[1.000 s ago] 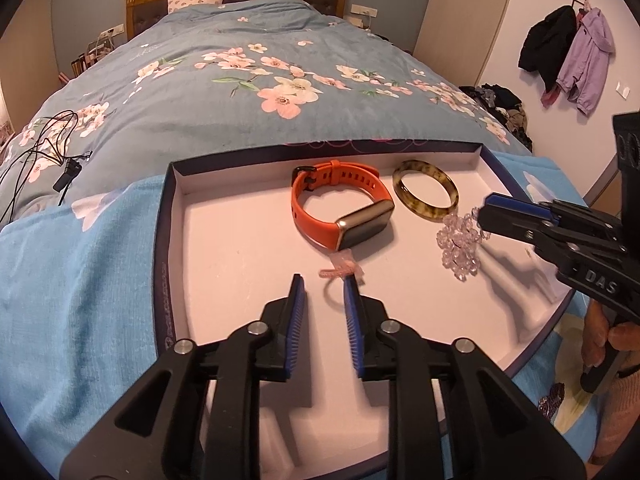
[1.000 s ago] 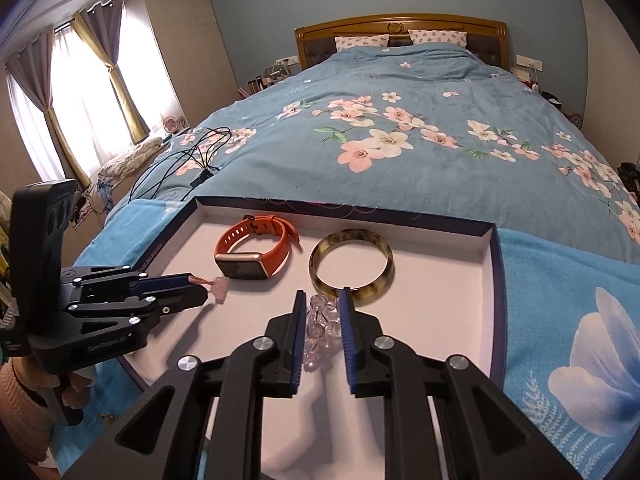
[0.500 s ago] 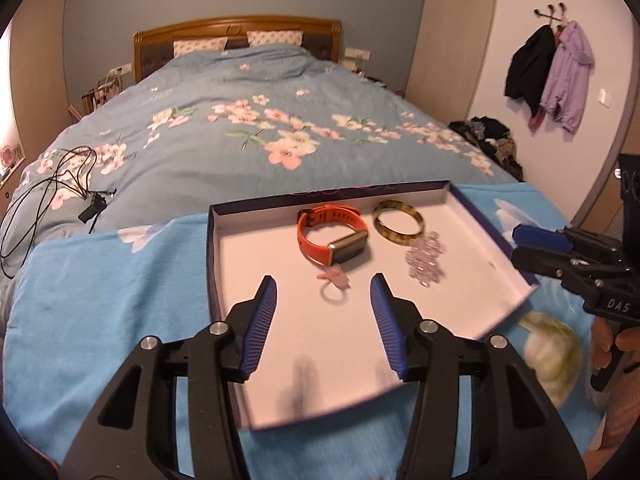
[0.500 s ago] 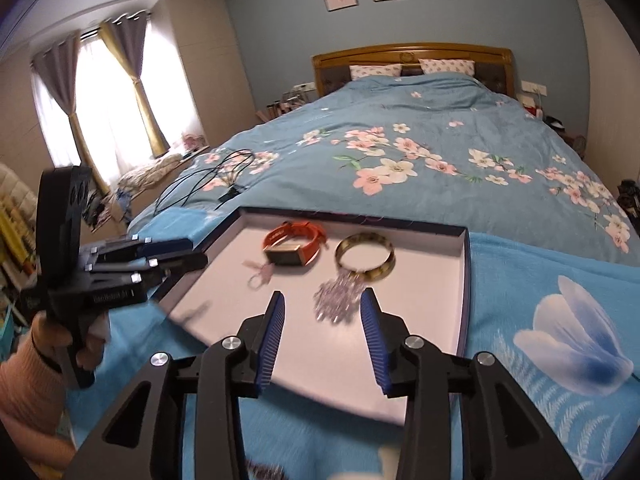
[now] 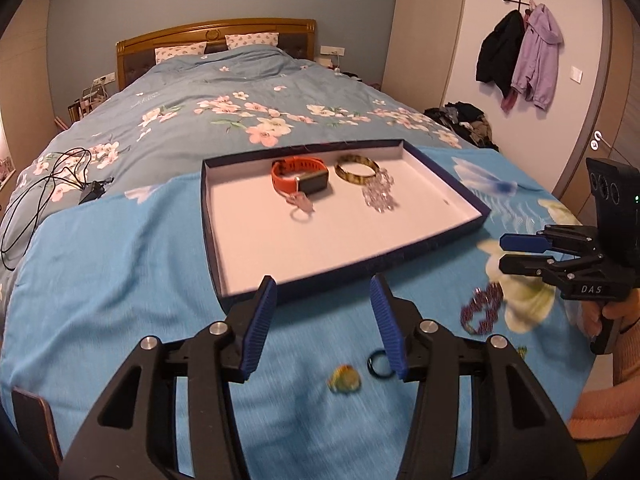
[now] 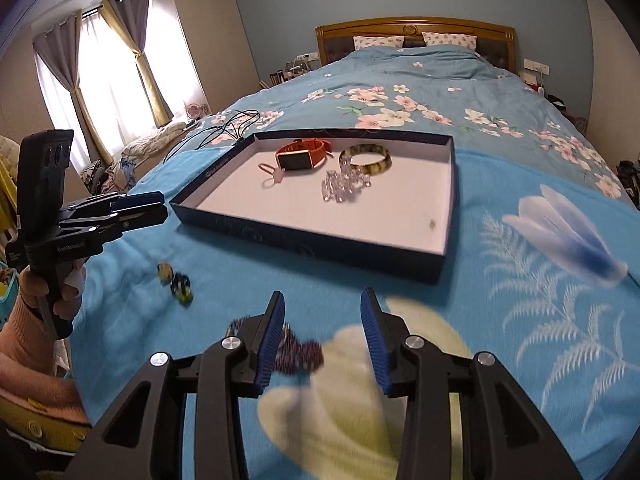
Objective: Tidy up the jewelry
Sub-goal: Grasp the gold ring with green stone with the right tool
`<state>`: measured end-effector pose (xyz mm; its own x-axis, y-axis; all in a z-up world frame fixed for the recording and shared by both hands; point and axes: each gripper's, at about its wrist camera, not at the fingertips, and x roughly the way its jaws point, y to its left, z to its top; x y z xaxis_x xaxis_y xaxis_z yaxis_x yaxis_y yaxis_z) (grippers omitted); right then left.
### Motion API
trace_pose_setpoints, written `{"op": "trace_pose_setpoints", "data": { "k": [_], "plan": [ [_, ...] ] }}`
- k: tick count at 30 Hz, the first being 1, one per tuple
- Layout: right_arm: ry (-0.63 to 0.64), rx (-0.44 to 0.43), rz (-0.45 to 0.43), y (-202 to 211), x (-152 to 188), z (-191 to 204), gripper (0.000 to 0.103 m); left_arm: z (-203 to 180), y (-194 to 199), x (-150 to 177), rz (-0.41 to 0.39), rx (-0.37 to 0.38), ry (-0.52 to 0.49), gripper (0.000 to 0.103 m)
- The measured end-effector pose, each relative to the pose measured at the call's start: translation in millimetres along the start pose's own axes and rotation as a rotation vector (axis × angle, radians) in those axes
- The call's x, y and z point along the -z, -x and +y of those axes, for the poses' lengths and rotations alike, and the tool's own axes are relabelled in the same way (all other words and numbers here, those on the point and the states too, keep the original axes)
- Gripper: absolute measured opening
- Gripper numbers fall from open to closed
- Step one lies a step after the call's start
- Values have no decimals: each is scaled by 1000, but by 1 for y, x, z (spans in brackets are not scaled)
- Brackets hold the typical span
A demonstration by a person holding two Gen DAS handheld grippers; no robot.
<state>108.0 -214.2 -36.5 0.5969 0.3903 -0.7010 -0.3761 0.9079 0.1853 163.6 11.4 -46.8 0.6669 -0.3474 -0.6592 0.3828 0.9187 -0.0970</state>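
**A:** Hovering over the bright blue flowered blanket [image 6: 520, 240], both tools are carrying nothing. The left gripper [image 5: 322, 322] is standing with its blue ribbed pads spread and only cloth between them; the right gripper [image 6: 322, 334] is parted as well, also empty.

**B:** And what is waiting to go into the shallow dark-blue cardboard tray with the white floor [image 6: 400, 216]?

**A:** Three loose pieces are lying on the blanket in front of the tray. The dark purple beaded bracelet [image 6: 298, 354] is sitting just at the right tool's left pad. The small black ring [image 5: 378, 364] is lying right by the left tool's right pad, with a little yellow-green trinket [image 5: 344, 378] beside it, too blurred to identify.

**B:** How are they likely to behave?

**A:** I'm judging all of them light. The bracelet is looking limp and strung, so it will probably sag and swing; pinching across a bunched section seems safer than taking one bead. The ring is looking stiff, smooth and thin, likely to skid or sink into the soft cloth, so I'd be closing across its outer edge.

**B:** And inside the tray?

**A:** The orange-strapped smartwatch [image 5: 300, 176], the mottled amber bangle [image 5: 357, 168], the clear crystal bead bracelet [image 5: 379, 196] and a pale pink ring [image 5: 301, 210] are resting together near its far side.
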Motion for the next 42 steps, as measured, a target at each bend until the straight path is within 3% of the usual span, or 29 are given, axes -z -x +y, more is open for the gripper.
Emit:
{"op": "trace_pose_setpoints", "data": {
  "k": [8,21,34,42],
  "plan": [
    [35,-46,10,17,21,17,37,-13,7,20,22,19,-13,48],
    [51,-110,49,10,41,39,37,-23,13,42,47,37,-28,48],
    [80,-106,68,10,51,50,37,-36,13,49,48,72,-44,48],
    [110,-91,79,6,54,58,18,-41,10,49,48,82,-46,48]
  ]
}}
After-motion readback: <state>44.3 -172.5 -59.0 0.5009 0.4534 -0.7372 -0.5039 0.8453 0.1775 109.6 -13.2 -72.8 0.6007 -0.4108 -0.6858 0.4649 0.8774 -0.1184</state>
